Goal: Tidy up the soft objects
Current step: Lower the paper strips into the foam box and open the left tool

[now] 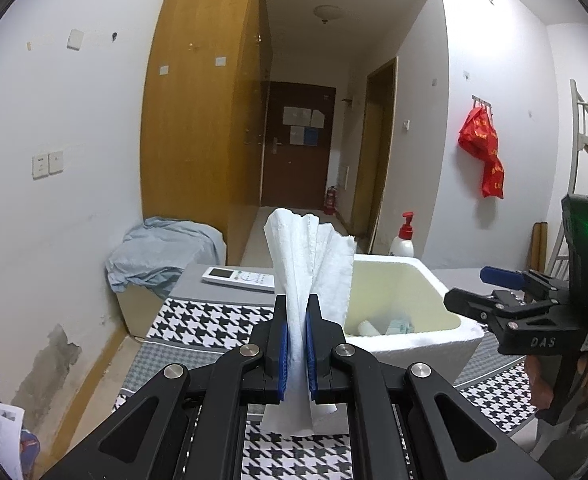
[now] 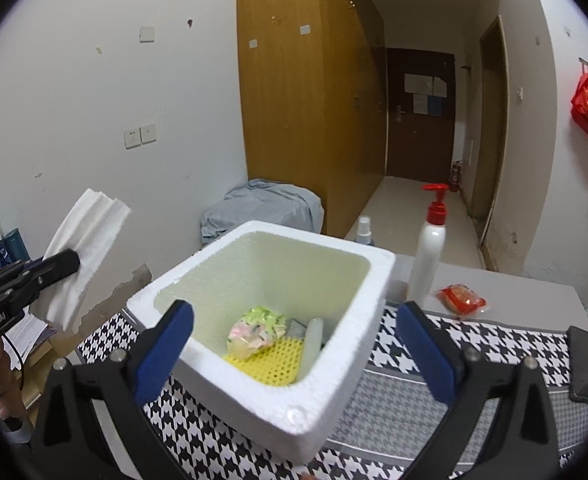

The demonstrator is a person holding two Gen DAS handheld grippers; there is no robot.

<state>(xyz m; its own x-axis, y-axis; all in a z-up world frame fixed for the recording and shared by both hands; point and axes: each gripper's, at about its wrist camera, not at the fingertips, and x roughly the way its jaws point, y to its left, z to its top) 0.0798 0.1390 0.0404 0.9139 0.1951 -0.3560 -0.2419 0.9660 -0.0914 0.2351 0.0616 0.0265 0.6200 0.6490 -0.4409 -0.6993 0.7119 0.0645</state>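
Tissue (image 1: 294, 280), a white pleated sheet, stands upright in the middle of the left wrist view, pinched between the blue pads of the left tongs (image 1: 297, 344), whose jaws are closed tight on it; its top fans out above the jaws and its bottom edge hangs below them. In the right wrist view the same sheet shows at the left edge of the frame, above the worktop's near corner and left of the foam box (image 2: 334, 344). The right tongs (image 2: 294, 344) stand spread as wide as they go, nothing between the pads, with the box in the gap between them in the lower middle of the frame. The box sits on a houndstooth cloth (image 2: 197, 420) on the worktop and holds a crinkled patterned packet (image 2: 257, 330), a yellow perforated mat (image 2: 273, 362) and a white tube (image 2: 314, 340). To the right of the box stand a white pump bottle (image 2: 428, 256) with a red top and, beside it, a red sachet (image 2: 462, 300). A remote control (image 1: 237, 278) lies on the worktop left of the box in the left wrist view.
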